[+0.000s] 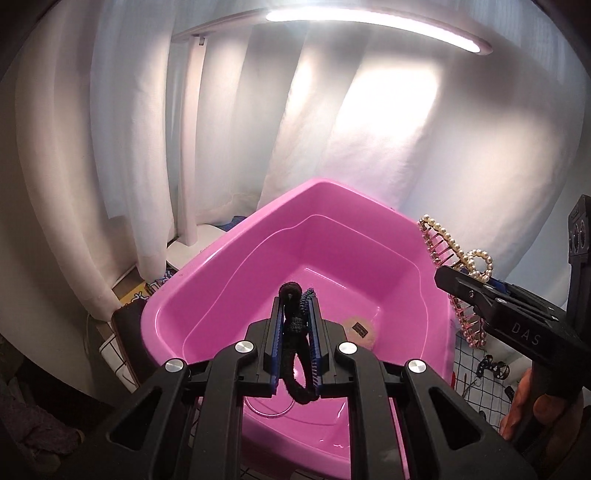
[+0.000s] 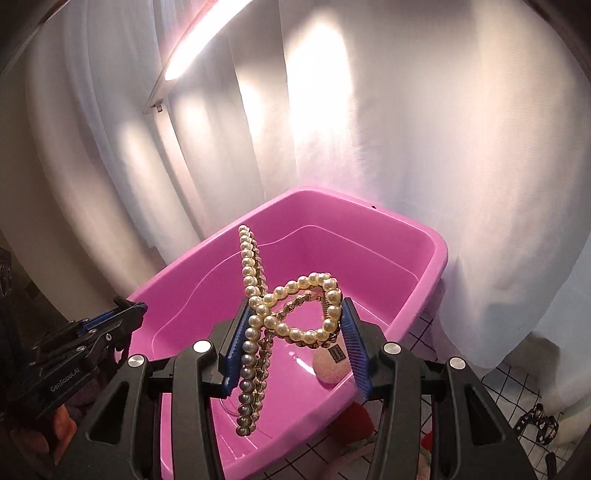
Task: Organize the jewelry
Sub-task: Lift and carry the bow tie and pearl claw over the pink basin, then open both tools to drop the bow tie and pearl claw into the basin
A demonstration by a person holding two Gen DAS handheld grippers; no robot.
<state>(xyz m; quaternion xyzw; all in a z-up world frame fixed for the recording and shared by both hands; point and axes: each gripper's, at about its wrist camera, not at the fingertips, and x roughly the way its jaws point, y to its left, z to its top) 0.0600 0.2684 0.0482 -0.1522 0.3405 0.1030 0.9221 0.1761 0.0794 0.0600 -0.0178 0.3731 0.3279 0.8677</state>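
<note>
A pink plastic tub fills the middle of the left wrist view and also shows in the right wrist view. My left gripper is shut on a black hair tie and holds it above the tub's inside. My right gripper is shut on a pearl hair claw and holds it over the tub's near edge. The right gripper with the pearl claw shows at the tub's right rim in the left wrist view. A pink puff with a black label lies on the tub floor.
White curtains hang right behind the tub. A lit lamp bar is overhead on a white post. A white grid-patterned cloth carries a black chain piece to the right. The left gripper shows at the tub's left.
</note>
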